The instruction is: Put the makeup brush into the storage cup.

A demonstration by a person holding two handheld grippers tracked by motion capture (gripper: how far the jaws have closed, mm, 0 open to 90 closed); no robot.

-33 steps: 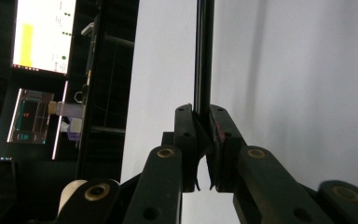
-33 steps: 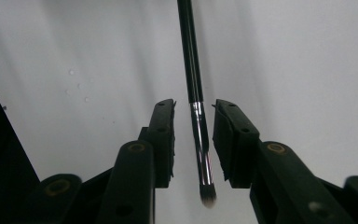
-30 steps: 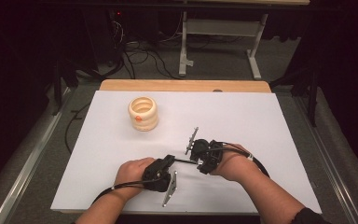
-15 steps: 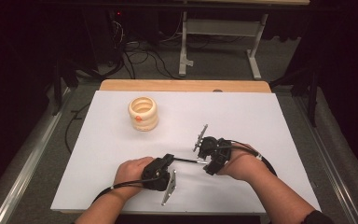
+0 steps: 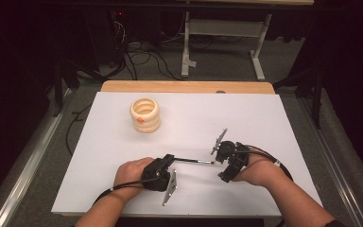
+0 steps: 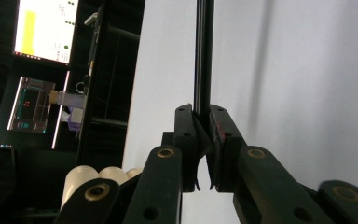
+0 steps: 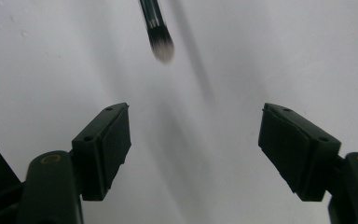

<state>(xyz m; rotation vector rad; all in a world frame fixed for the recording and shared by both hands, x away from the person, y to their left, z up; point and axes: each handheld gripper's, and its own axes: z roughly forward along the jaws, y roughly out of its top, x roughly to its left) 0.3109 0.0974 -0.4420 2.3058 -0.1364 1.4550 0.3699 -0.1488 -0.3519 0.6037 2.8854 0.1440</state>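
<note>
A thin black brush (image 5: 194,161) lies level just above the white table, its bristle tip pointing right. My left gripper (image 5: 170,159) is shut on the handle end; in the left gripper view the handle (image 6: 203,56) runs up from between the closed pads of that gripper (image 6: 204,140). My right gripper (image 5: 221,165) sits just right of the bristle tip. Its jaws have just been opening, and in the right gripper view the gripper (image 7: 196,135) stands open with nothing between the pads and the soft tip (image 7: 161,44) beyond them. A cream ringed pot (image 5: 145,115) stands at the back left.
The white table top (image 5: 246,118) has a wooden strip (image 5: 184,86) along its far edge. Cables and a metal stand leg (image 5: 186,42) lie on the dark floor behind. A lit monitor (image 6: 46,28) shows in the left gripper view.
My right gripper has drawn away to the right along the brush, past its tip, and its jaws have spread apart. The left gripper has kept still with the brush in it.
</note>
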